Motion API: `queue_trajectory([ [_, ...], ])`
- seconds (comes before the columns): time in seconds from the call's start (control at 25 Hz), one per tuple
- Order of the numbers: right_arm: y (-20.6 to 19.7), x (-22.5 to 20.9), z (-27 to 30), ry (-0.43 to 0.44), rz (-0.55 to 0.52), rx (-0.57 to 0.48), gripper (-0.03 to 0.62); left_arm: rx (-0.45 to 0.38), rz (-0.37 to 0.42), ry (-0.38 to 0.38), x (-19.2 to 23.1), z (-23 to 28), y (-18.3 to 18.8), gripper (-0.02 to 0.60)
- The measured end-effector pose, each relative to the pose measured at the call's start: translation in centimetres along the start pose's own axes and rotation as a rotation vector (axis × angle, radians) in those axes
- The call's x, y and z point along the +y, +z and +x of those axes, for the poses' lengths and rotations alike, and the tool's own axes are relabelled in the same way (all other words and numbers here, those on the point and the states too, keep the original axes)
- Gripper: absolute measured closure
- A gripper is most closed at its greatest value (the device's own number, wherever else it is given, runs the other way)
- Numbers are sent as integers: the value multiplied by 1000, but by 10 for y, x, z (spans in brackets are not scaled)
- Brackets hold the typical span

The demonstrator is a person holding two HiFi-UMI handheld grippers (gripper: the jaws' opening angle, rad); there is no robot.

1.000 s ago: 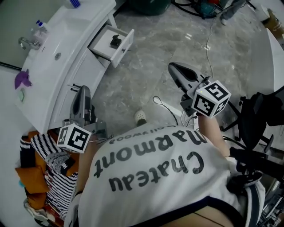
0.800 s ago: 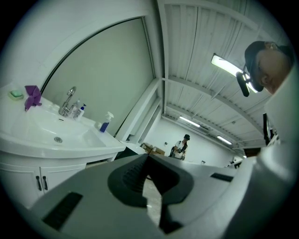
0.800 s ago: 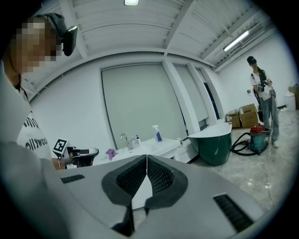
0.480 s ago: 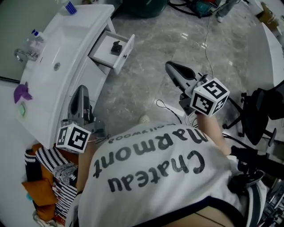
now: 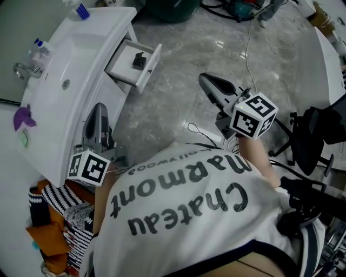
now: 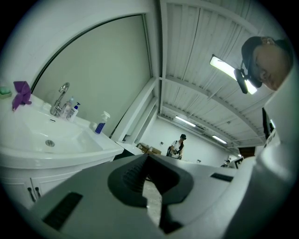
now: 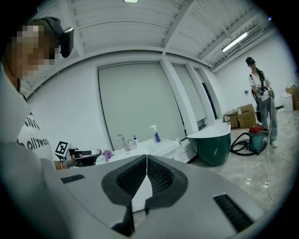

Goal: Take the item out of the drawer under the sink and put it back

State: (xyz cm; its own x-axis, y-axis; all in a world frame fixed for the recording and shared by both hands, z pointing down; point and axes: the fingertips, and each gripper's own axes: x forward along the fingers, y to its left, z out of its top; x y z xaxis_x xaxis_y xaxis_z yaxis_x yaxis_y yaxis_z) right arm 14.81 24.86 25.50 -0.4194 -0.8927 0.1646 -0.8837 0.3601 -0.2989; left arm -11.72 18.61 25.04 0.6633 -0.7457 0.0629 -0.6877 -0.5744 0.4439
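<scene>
A white sink vanity [image 5: 65,103] stands at the left, and its small drawer [image 5: 147,69] is pulled open. A black item [image 5: 139,58] lies inside the drawer. My left gripper [image 5: 98,110] is shut and empty, held level beside the vanity's front, well short of the drawer. My right gripper [image 5: 204,80] is also shut and empty, over the marble floor to the right of the drawer. In the left gripper view the jaws [image 6: 148,156] meet, with the basin [image 6: 51,140] at the left. In the right gripper view the jaws [image 7: 146,156] are closed, pointing toward the vanity [image 7: 154,147].
A faucet [image 5: 24,69], a spray bottle [image 5: 81,10] and a purple cloth [image 5: 22,116] sit on the sink top. Striped laundry [image 5: 59,216] lies near left. Cables [image 5: 200,130] cross the floor. A dark green tub [image 7: 212,147], a vacuum [image 7: 256,133] and a standing person [image 7: 260,100] are further off.
Both grippers have shifted a little forward along the vanity with the person, and the laundry has slid lower in the head view. Both jaws stay shut, and the drawer stays open.
</scene>
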Motion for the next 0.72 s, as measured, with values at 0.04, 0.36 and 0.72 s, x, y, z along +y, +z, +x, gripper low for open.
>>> queue_trajectory([
  [0.04, 1, 0, 3, 2, -4, 1, 582, -3, 1, 0, 2, 1, 2, 572],
  [0.36, 0, -5, 11, -6, -9, 13, 582, -16, -23, 10, 14, 7, 2, 572],
  [0.72, -1, -6, 14, -4, -10, 24, 582, -21, -26, 17, 14, 6, 4, 572],
])
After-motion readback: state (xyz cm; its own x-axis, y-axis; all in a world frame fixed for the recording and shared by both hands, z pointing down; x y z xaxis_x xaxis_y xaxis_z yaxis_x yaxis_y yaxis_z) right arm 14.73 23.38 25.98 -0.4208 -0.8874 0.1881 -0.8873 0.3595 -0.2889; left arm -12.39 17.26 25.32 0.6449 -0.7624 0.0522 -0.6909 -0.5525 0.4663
